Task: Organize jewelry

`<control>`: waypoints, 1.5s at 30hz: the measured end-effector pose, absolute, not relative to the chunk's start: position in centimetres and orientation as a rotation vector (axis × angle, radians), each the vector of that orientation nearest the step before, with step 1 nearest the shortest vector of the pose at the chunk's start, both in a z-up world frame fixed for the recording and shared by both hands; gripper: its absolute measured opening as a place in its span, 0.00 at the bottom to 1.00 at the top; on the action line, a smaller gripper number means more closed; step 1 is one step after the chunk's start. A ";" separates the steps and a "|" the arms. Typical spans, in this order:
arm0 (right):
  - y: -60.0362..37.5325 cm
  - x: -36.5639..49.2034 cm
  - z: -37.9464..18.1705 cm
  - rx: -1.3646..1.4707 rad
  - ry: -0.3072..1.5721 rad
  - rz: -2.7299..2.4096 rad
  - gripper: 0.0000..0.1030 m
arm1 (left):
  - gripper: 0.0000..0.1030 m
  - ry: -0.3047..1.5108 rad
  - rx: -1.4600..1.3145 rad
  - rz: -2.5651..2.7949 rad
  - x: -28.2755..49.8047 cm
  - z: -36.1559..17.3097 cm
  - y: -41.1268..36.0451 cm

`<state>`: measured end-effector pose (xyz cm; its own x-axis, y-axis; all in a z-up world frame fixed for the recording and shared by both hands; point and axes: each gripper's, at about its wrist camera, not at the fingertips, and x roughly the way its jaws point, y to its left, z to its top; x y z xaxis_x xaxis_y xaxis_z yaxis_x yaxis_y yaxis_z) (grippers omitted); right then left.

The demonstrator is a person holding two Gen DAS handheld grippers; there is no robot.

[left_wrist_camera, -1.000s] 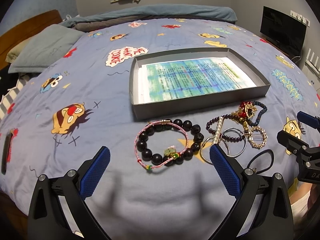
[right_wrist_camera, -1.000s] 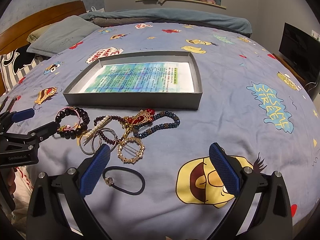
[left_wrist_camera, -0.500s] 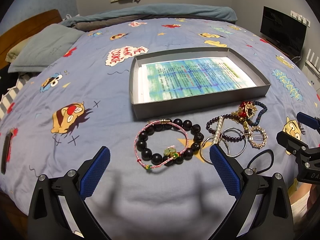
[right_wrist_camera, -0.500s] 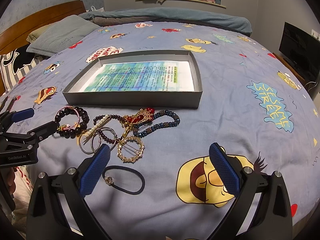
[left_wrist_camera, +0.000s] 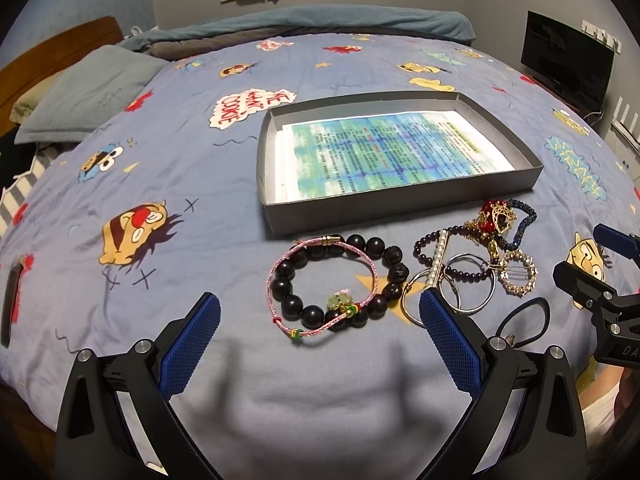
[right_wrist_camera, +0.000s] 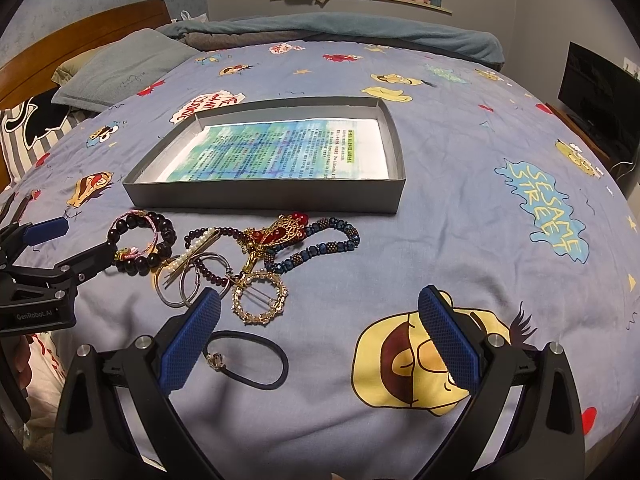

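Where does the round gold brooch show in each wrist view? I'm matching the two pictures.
Left wrist view: the round gold brooch lies at right, beside the silver rings.
Right wrist view: the brooch lies left of centre, just past the left finger.
Shared landmark: the grey tray behind the jewelry.

A grey pillow (left_wrist_camera: 86,90) lies on the cartoon-print bedspread (left_wrist_camera: 192,168), near a dark television (left_wrist_camera: 566,62).

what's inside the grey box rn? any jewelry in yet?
Only a printed sheet lies flat in the grey box, covering most of its floor. No jewelry is in it; the pieces sit on the bedspread in front. Anything under the sheet is hidden.
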<state>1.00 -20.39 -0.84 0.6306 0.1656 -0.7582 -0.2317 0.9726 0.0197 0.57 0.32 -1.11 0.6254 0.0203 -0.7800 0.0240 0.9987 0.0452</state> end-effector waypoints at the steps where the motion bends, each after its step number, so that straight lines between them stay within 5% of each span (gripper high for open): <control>1: -20.4 1.0 -0.8 -0.082 0.860 0.228 0.95 | 0.96 0.896 0.054 -0.002 0.6 -1.2 0.3; 35: -20.7 2.8 -1.5 -0.021 0.853 0.312 0.95 | 0.92 0.873 0.039 -0.058 1.6 -2.6 4.4; 38: -20.7 2.9 -1.5 -0.025 0.843 0.307 0.88 | 0.90 0.871 0.034 -0.074 1.4 -2.7 5.0; 45: -20.0 3.5 -2.0 -0.033 0.861 0.335 0.69 | 0.60 0.888 0.003 -0.121 1.7 -3.1 5.9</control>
